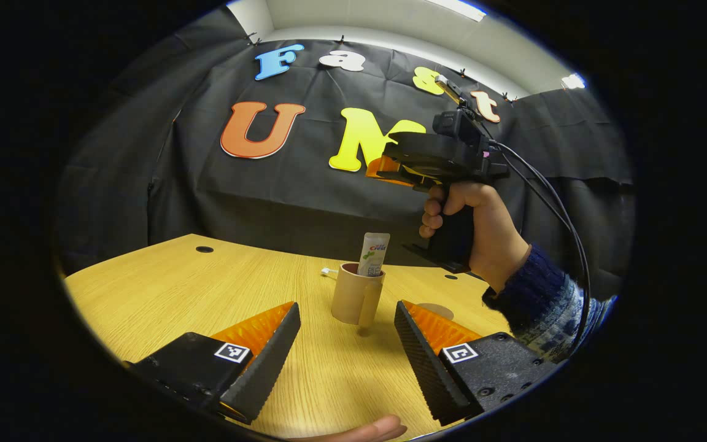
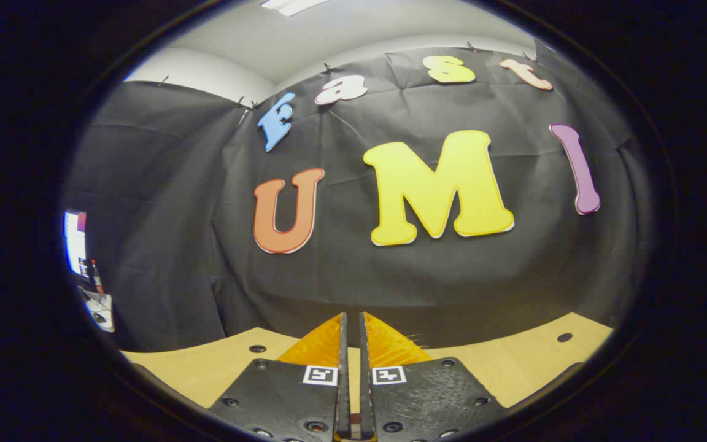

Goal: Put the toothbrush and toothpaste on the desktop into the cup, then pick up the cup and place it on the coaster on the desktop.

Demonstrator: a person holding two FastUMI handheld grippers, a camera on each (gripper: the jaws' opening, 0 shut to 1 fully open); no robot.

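Booth: black cloth wall (image 2: 390, 276) behind wooden desktop (image 1: 163, 288); white ceiling (image 1: 390, 27) with light panel (image 1: 461, 8) above the cloth.

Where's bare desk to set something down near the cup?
Bare wood lies left of the cup, out to the desk hole, and between the left hand-held gripper fingers. It is crowded right: coaster, hand.

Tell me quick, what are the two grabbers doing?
Left gripper: jaws open, holding nothing; the cup stands on the table ahead of them.
Right gripper: jaws nearly together, nothing visible between them.
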